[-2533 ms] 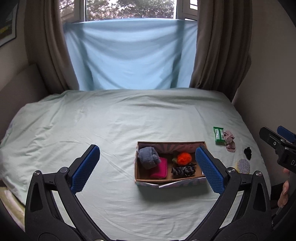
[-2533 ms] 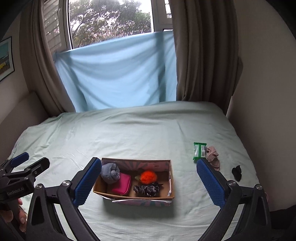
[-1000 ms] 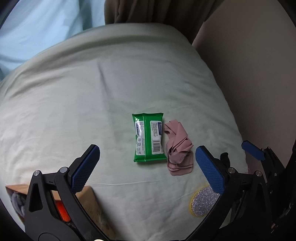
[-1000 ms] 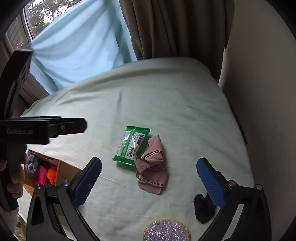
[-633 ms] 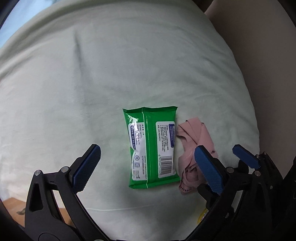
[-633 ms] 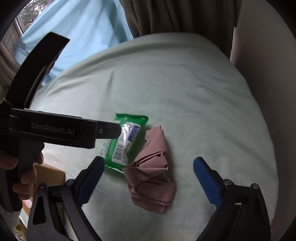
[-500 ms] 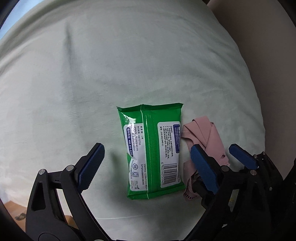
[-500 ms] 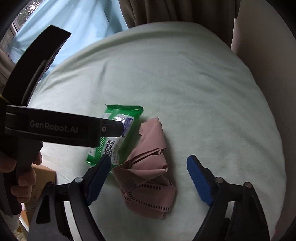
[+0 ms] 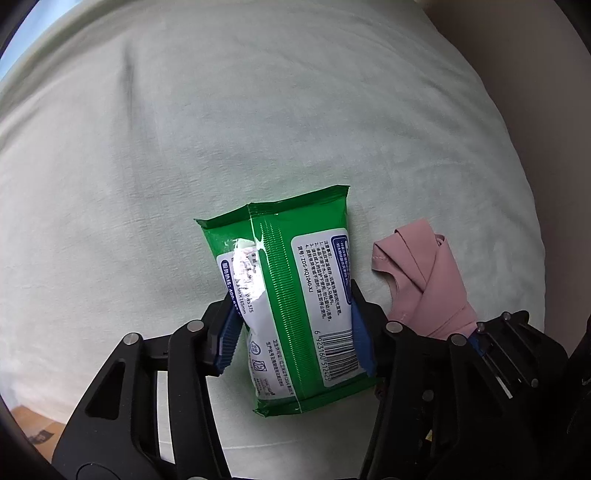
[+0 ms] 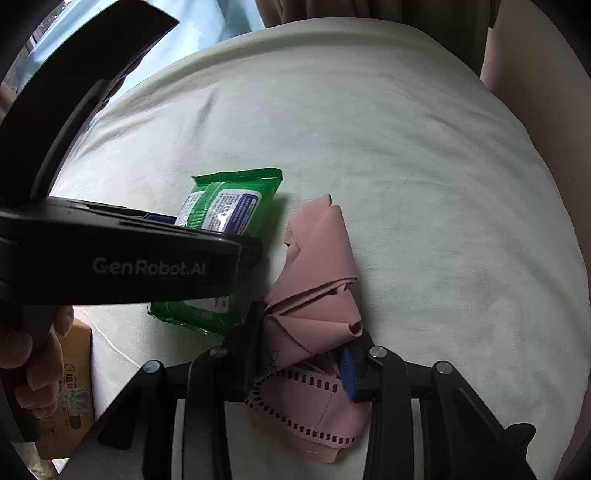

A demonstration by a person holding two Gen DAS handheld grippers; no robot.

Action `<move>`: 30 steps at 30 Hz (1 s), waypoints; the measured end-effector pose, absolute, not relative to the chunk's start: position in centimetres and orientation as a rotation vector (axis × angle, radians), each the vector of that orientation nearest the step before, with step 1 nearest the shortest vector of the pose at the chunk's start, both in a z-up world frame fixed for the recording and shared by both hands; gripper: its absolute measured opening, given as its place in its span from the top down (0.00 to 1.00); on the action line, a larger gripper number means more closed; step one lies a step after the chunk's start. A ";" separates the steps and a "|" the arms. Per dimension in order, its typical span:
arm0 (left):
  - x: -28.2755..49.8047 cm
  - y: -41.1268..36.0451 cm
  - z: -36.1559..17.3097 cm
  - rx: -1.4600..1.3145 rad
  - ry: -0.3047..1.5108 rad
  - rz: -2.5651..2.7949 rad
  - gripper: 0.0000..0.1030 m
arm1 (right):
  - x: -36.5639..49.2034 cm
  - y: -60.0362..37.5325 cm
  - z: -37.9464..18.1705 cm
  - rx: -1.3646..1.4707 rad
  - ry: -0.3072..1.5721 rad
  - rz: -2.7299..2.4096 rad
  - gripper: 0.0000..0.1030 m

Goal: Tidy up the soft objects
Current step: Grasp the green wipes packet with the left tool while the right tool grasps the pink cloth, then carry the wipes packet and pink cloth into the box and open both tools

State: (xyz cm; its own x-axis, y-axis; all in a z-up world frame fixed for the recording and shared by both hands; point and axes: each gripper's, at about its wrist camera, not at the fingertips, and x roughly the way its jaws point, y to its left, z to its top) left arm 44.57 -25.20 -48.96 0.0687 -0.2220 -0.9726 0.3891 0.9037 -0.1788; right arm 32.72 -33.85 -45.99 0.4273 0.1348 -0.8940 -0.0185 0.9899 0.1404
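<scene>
Left wrist view is showing the left hand-held gripper (image 9: 295, 332), its jaws just closing, squeezing the green plastic wipes packet (image 9: 295, 288) lying on the pale green bed sheet (image 9: 258, 110), while the right hand-held gripper (image 10: 303, 354) beside it is likewise pinching the crumpled pink fabric garment (image 10: 317, 280).

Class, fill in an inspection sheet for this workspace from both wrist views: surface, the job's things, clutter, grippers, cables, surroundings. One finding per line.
Surface: pale green bedsheet, lightly creased.
Job's things: green plastic wipes packet and folded pink fabric garment lie side by side on the sheet.
Clutter: corner of a brown cardboard box at the left edge.
Grippers: left gripper has just closed on the packet, buckling it; right gripper has just closed on the garment.
Cables: nothing seen.
Surroundings: brown curtain, light blue cloth, beige wall; a hand on the left gripper's handle.
</scene>
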 end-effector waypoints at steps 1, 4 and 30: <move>44.5 -25.3 -48.9 0.144 1.427 -0.461 0.57 | 32.7 -33.7 -45.9 0.107 1.125 0.100 0.72; 44.2 -24.3 -48.4 0.154 1.417 -0.464 0.59 | 32.4 -33.6 -45.9 0.109 1.121 0.104 0.76; 32.7 -21.4 -28.0 0.106 1.199 -0.427 0.60 | 21.6 -34.9 -28.7 0.158 0.911 0.098 0.82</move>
State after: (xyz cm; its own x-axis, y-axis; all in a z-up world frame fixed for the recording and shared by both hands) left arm 32.71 -21.37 -27.99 0.2948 -0.2645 -0.9182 0.3751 0.9158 -0.1434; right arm 21.55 -34.88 -28.71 0.6099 0.1518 -0.7778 -0.0178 0.9839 0.1780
